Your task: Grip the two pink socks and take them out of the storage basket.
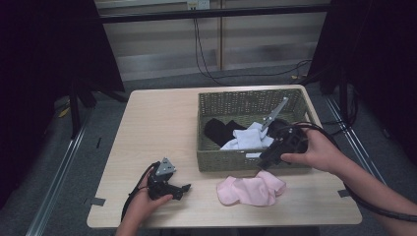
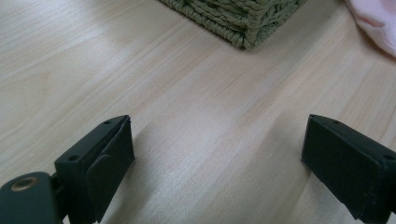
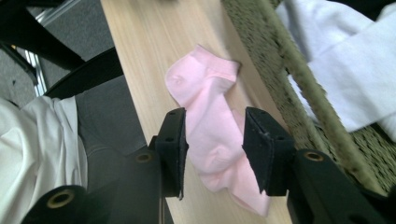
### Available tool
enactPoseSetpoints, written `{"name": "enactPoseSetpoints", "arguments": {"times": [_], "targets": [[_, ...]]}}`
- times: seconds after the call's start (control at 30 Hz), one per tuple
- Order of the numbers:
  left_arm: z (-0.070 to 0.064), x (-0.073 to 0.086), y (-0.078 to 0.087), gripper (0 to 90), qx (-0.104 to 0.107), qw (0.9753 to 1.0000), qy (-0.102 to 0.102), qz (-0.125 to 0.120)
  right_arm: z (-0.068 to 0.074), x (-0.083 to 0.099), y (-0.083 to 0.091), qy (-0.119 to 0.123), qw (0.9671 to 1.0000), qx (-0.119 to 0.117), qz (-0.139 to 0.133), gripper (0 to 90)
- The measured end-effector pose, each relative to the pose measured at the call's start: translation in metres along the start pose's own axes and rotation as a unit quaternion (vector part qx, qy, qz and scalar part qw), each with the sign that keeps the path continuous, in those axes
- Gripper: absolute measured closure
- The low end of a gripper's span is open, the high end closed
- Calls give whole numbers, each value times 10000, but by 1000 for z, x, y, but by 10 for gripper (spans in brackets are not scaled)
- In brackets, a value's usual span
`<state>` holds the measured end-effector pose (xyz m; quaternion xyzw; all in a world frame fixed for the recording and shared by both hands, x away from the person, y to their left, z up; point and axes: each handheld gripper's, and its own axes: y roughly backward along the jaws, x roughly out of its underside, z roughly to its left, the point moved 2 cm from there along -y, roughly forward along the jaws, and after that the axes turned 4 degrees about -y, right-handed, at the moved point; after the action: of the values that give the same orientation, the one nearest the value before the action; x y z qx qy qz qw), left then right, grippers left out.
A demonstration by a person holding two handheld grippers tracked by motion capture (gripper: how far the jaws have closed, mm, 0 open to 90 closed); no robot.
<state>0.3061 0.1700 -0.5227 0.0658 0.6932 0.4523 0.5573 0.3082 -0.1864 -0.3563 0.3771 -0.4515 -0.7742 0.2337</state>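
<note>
Holding my right hand-held gripper part-open over one pink sock, lengthwise along the desk edge; left hand-held gripper wide.

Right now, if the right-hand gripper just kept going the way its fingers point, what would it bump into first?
Probably the pink sock lying on the table: it sits directly ahead between the right gripper's open fingers. How far off it is, I can't tell.
</note>
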Motion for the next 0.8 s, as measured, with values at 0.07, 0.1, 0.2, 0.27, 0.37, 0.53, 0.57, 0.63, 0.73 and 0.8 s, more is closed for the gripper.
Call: {"name": "enactPoseSetpoints", "arguments": {"times": [0.07,0.1,0.2,0.27,0.37,0.53,0.57,0.63,0.73,0.8], "targets": [[0,0,0,86,-2,10000,-1,-1,-4,6,2,-52,9999,-10,-108,564],[0,0,0,86,-1,10000,-2,1,-6,8,2,-45,9999,-12,-117,557],[0,0,0,86,-2,10000,-1,0,-10,14,1,-87,9998,55,-152,522],[0,0,0,86,-2,10000,0,-1,-11,17,0,-101,9998,65,-159,509],[0,0,0,86,-1,10000,0,-1,-16,24,-4,-118,9997,105,-191,482],[0,0,0,86,-3,10000,-1,0,-18,35,-12,-154,9995,96,-239,452],[0,0,0,86,-1,10000,0,-1,-19,37,-13,-152,9995,103,-247,444],[0,0,0,86,0,10000,1,-1,-20,42,-17,-188,9993,89,-319,425],[0,0,0,86,1,10000,2,-1,-22,46,-20,-218,9990,80,-370,413],[0,0,0,86,-1,10000,-1,0,-24,50,-21,-272,9988,69,-414,402]]}}
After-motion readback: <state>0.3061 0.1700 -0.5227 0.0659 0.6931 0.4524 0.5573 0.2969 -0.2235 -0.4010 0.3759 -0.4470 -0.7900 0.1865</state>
